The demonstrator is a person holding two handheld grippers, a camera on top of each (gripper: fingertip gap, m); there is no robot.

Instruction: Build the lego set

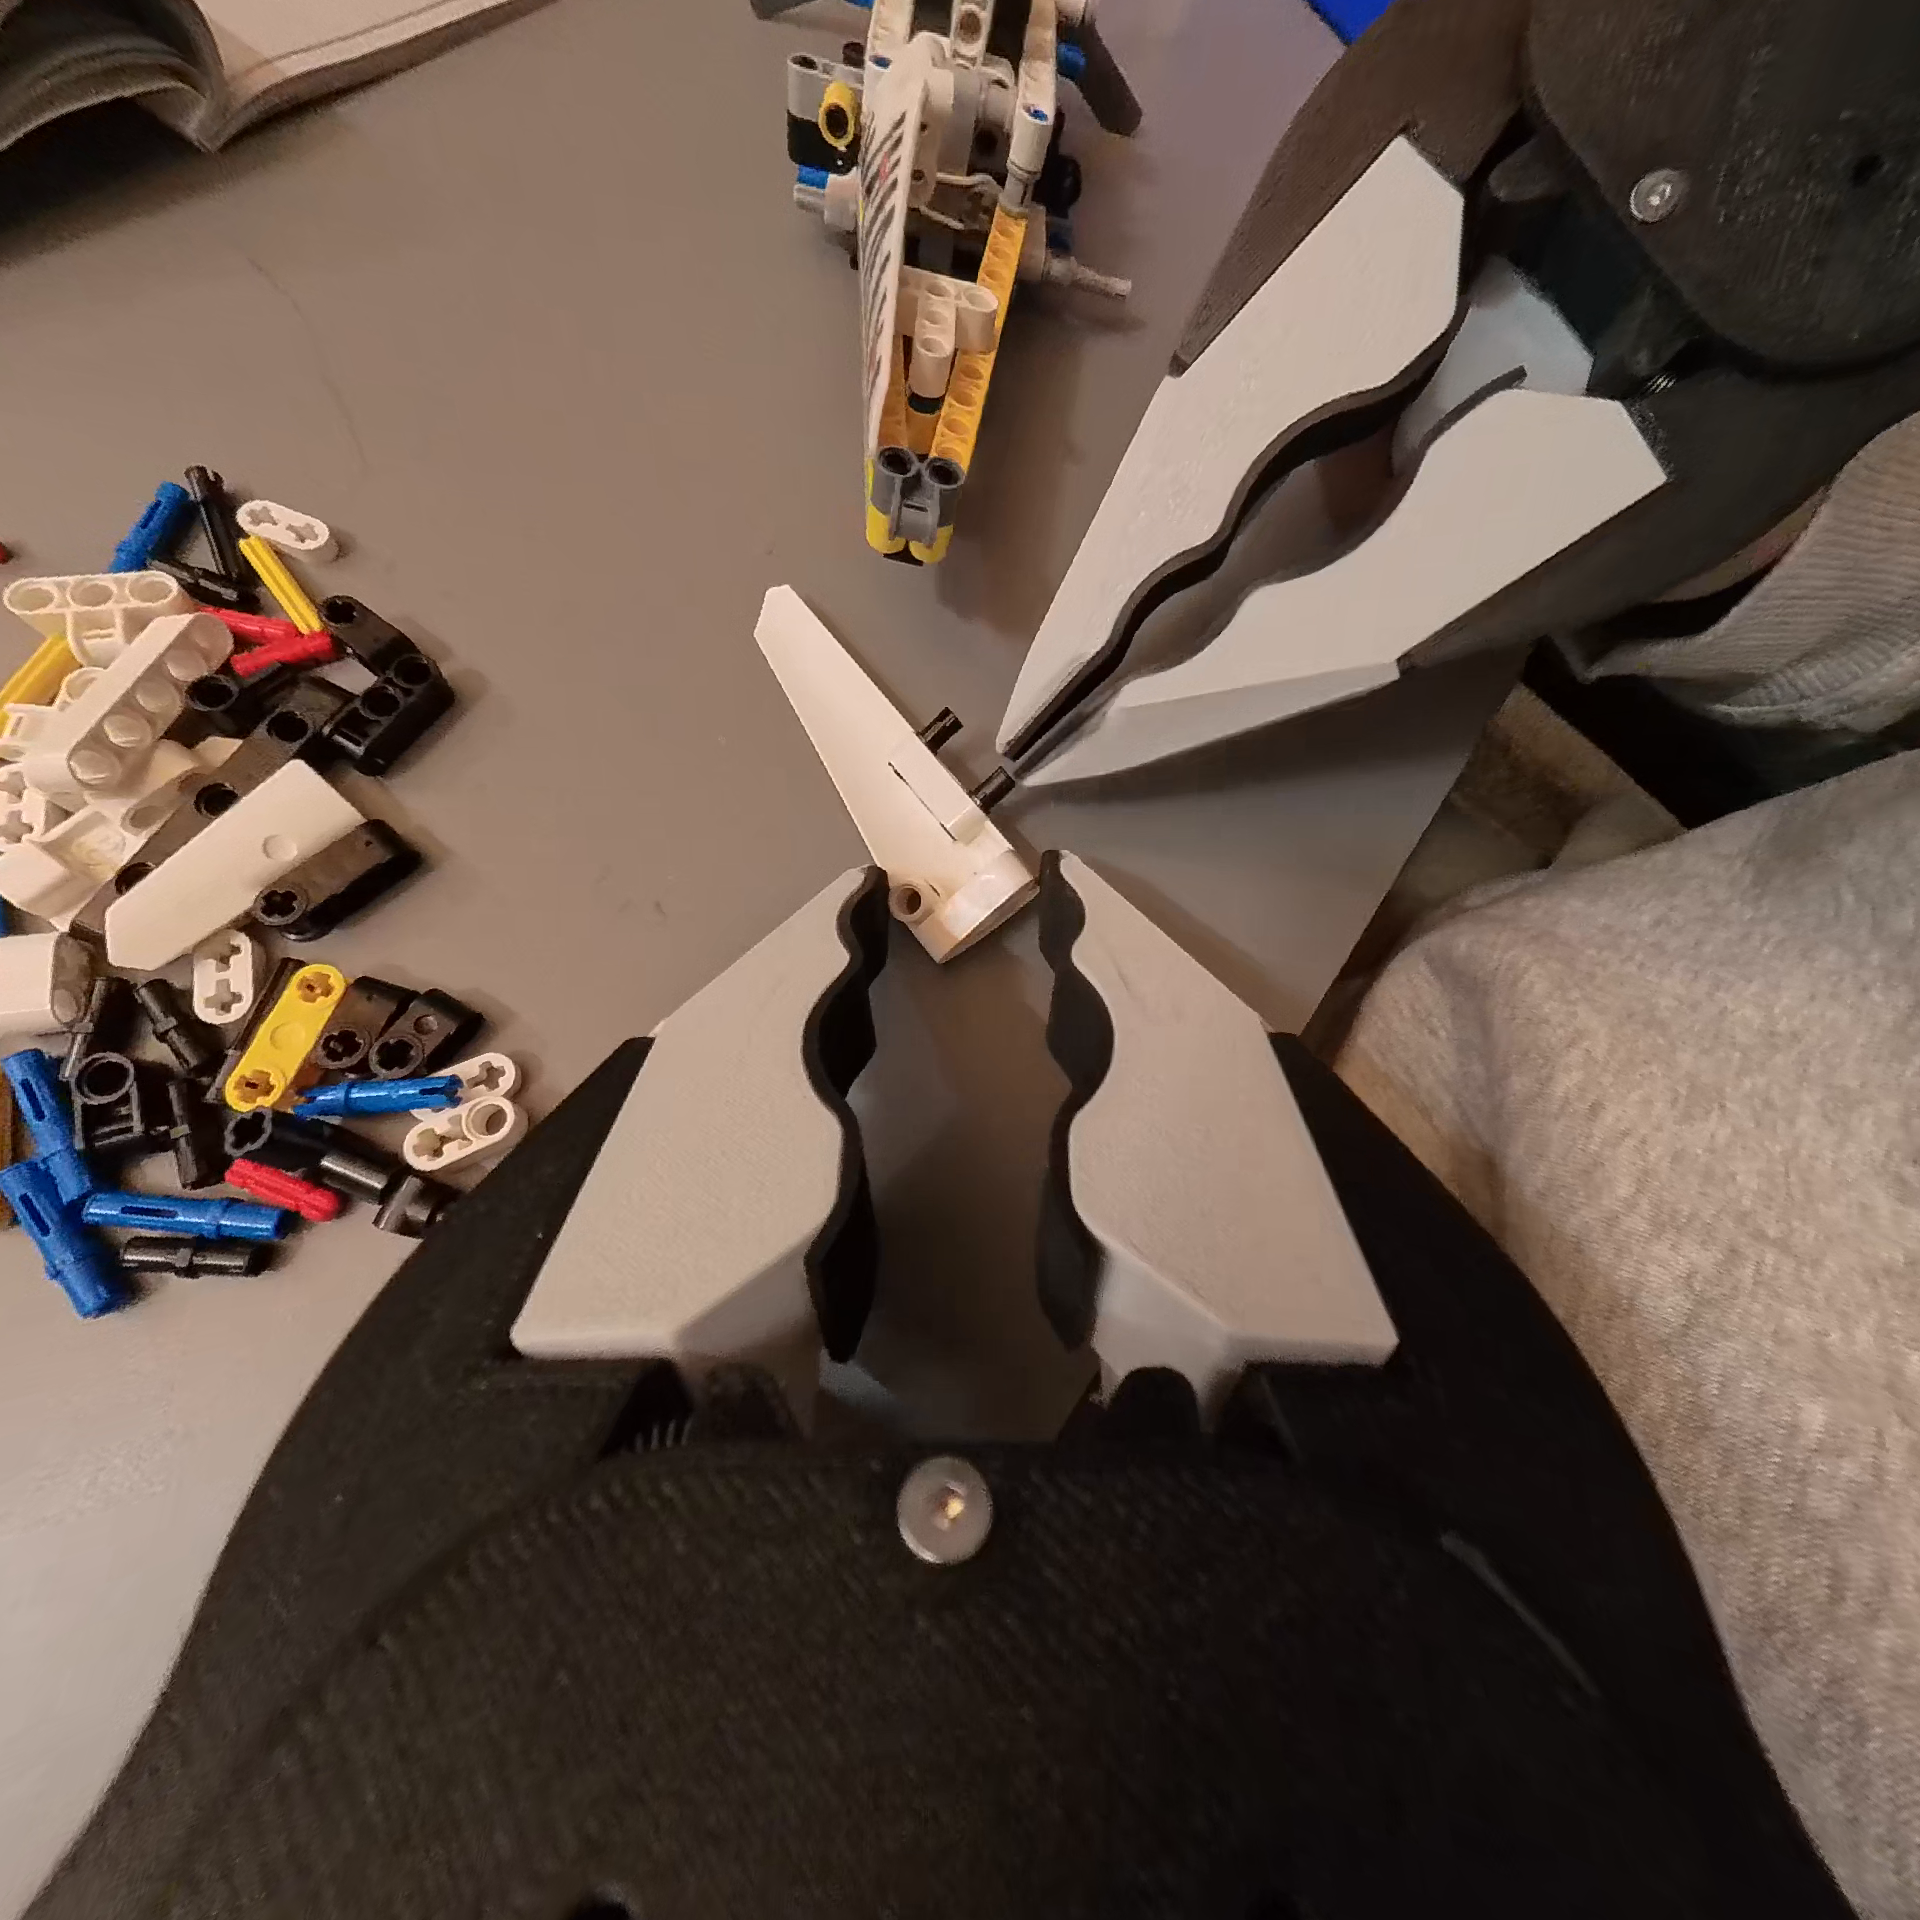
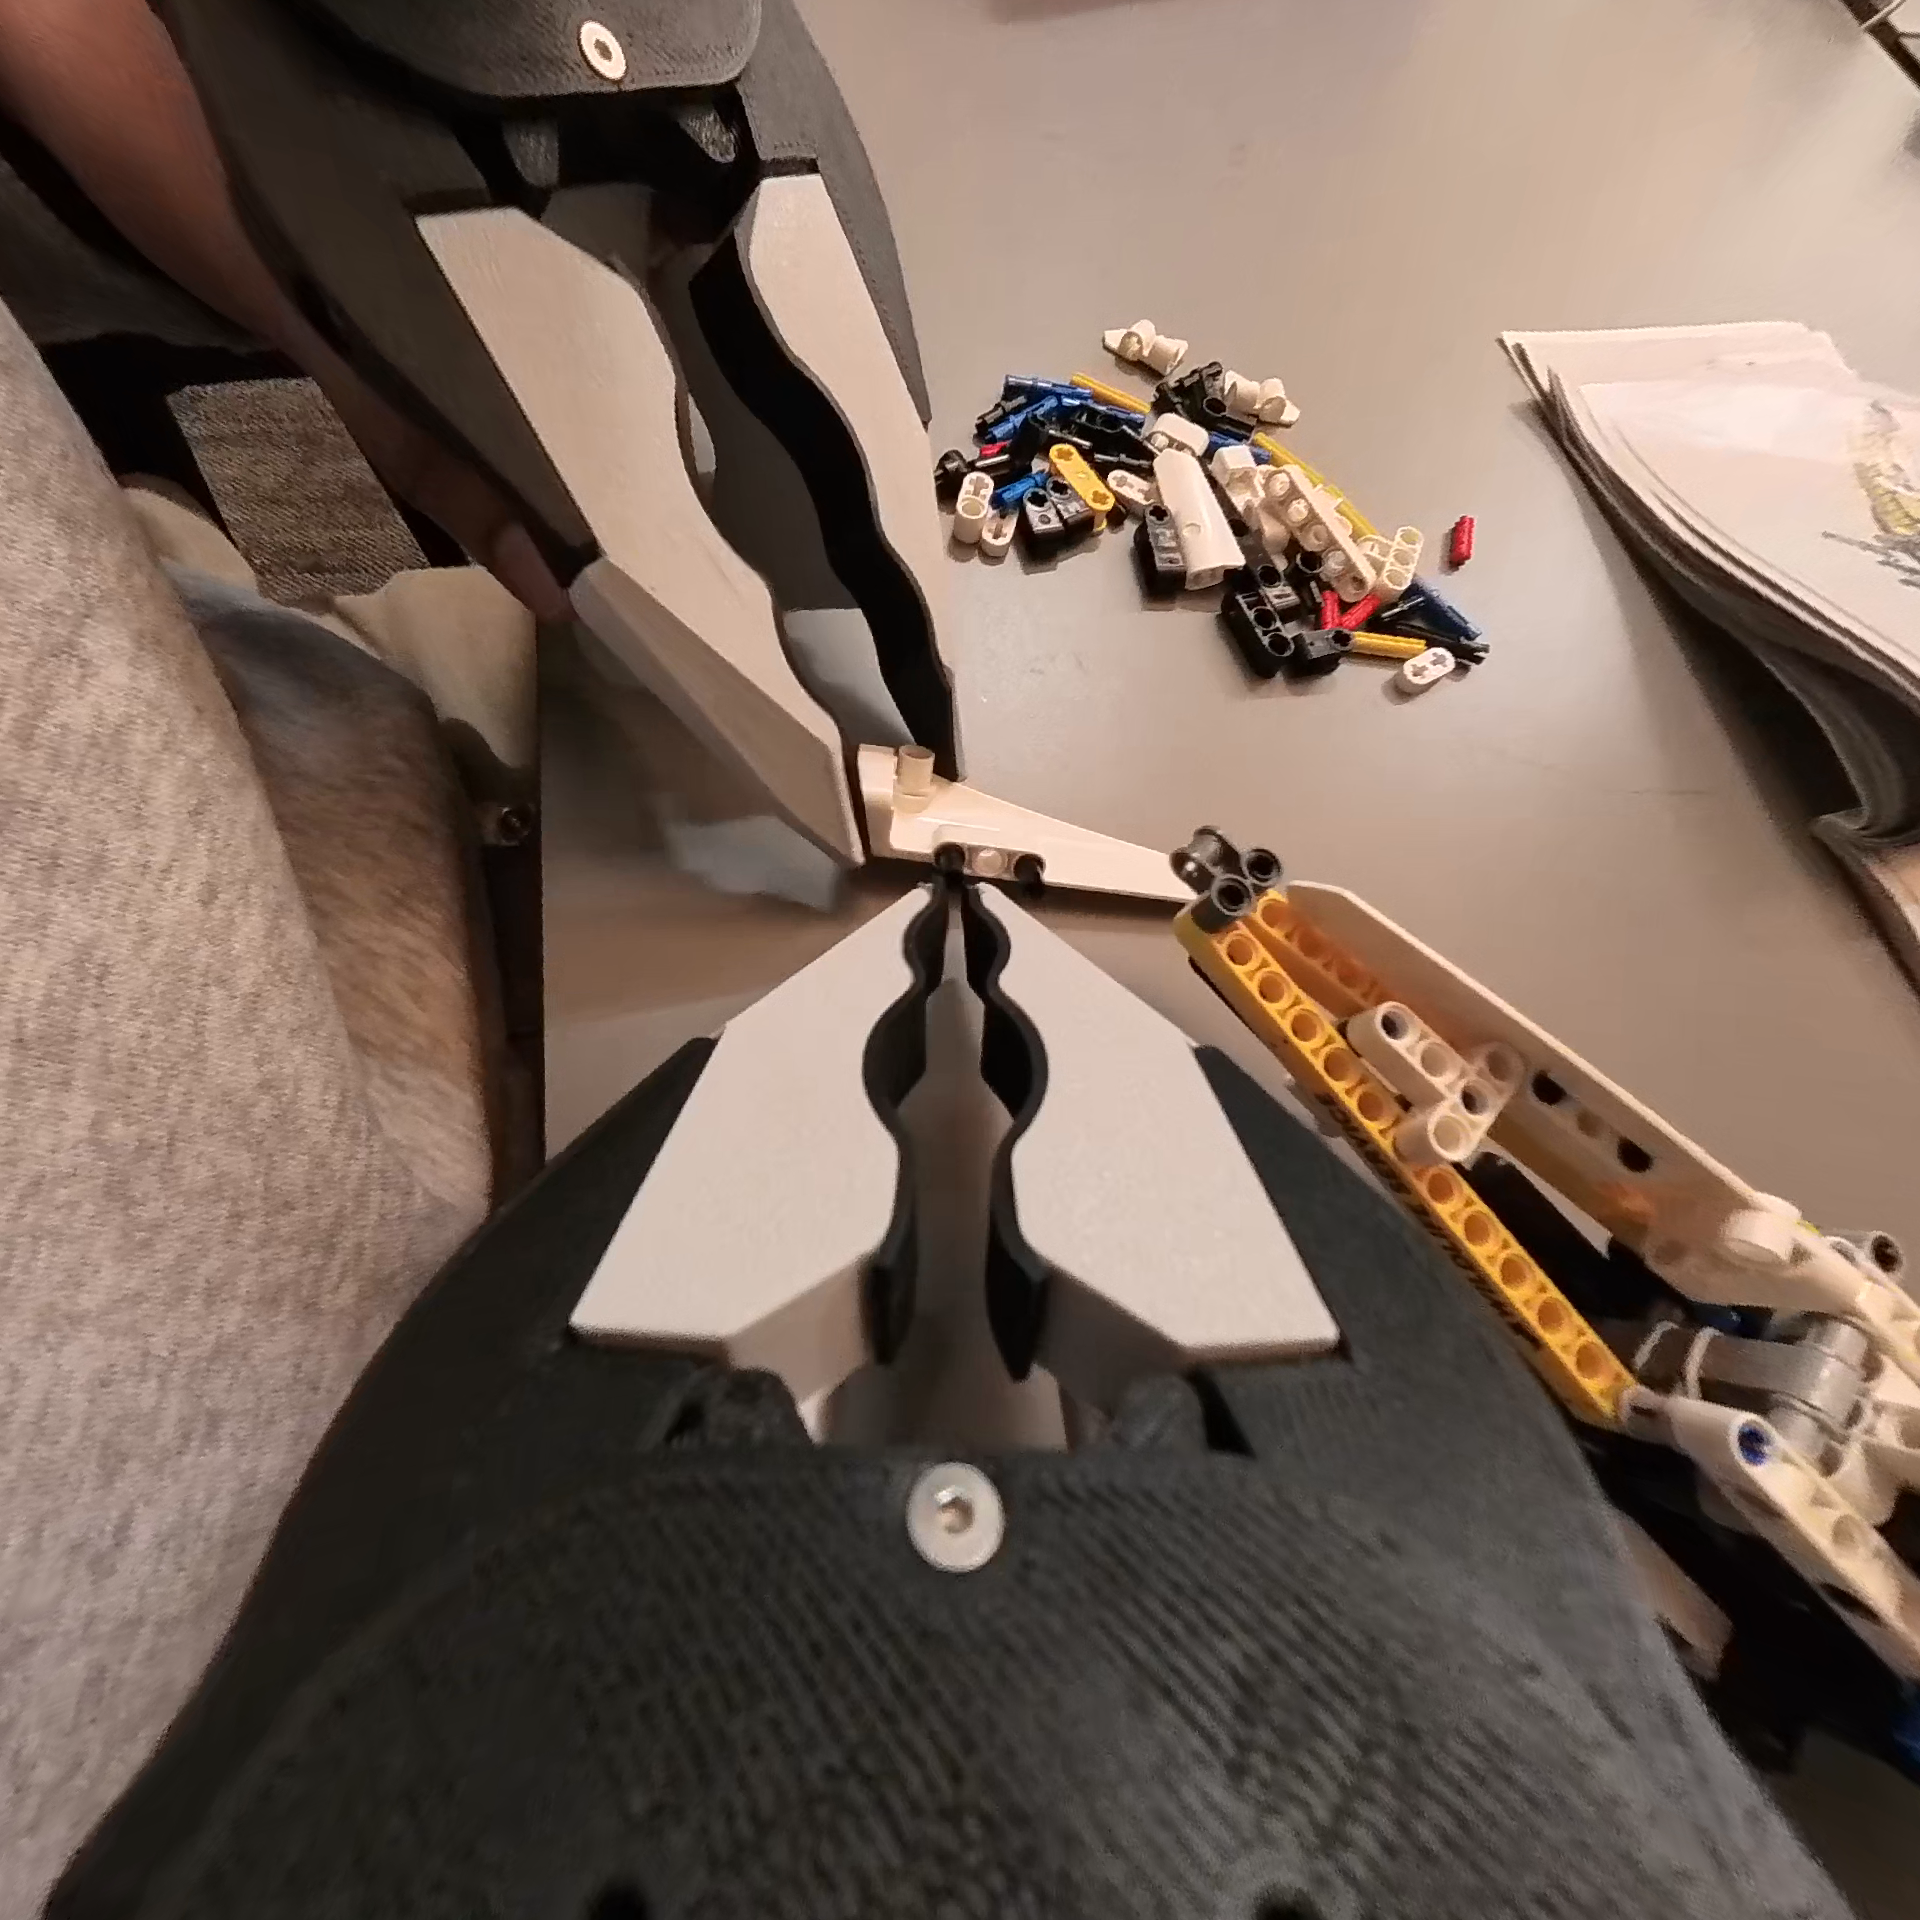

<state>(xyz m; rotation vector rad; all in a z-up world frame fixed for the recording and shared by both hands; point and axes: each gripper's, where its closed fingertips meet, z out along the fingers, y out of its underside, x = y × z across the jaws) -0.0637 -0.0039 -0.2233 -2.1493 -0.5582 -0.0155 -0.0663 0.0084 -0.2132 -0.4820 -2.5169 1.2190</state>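
The grey table (image 1: 540,343) fills most of both views, with an open instruction booklet (image 2: 1704,499) lying at the upper right of the right wrist view. The half-built model (image 1: 935,260), yellow beams under white panels, rests at the top centre of the left wrist view, its tail end pointing down the frame. A heap of loose pieces (image 1: 208,894) in black, white, blue, yellow and red spreads along the left edge there. Near the middle of that frame the left gripper (image 1: 961,883) pinches the thick end of a white wing panel (image 1: 862,748), held just clear of the model. The right gripper (image 1: 1006,764), coming in from the upper right, has its tips pressed together on a small black pin (image 1: 989,784) seated in the panel's side.
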